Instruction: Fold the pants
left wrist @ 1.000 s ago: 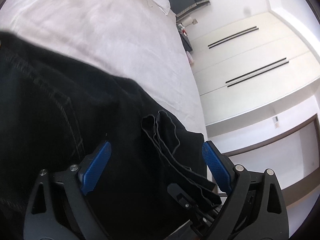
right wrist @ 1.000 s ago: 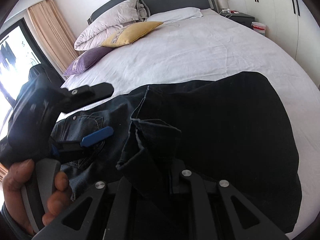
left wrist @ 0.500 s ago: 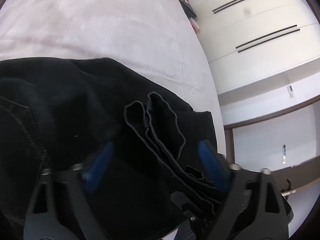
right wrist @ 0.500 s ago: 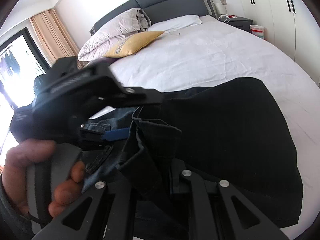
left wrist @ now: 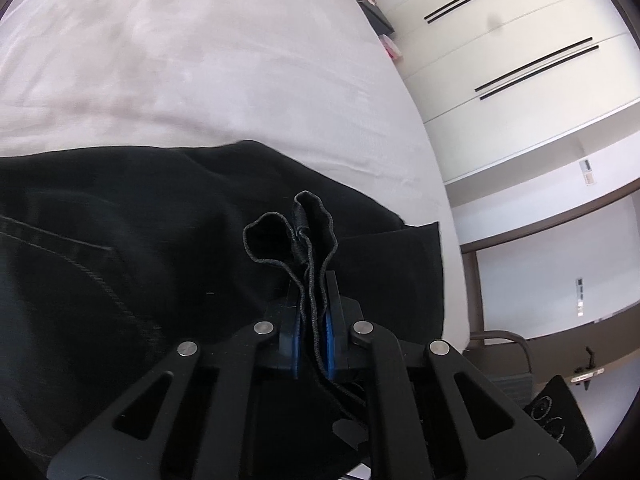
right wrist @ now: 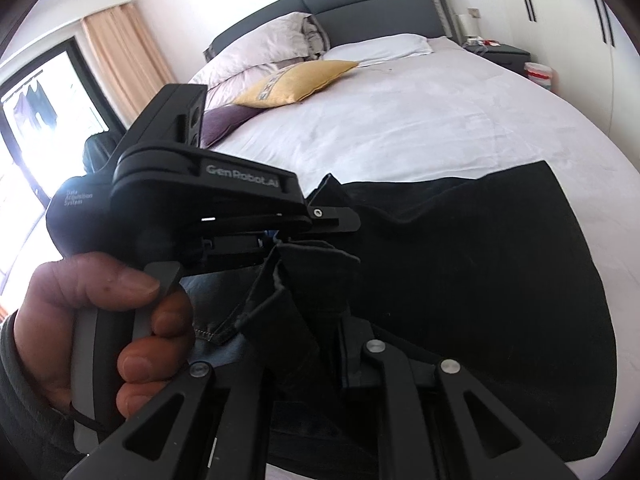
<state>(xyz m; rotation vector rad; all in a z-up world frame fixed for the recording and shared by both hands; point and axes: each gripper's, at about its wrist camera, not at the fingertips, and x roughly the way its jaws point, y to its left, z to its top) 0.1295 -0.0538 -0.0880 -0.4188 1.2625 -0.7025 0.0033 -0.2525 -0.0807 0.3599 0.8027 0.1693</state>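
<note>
left gripper [left wrist: 311,316] has gone from wide open to clamped on the black jeans' [left wrist: 132,264] bunched hems, right gripper [right wrist: 320,344] pinching the same bunch, jeans spread by the bed's [right wrist: 420,120] foot edge

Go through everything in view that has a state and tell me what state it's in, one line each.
Left claw: shut on the bunched hem of the pants.
Right claw: shut on a fold of the pants.
Pants: black, partly folded, lying on the bed, hem lifted.
Bed: made, white cover smooth.
Curtain: drawn aside from the window.
Yellow pillow: lying flat near the headboard.
</note>
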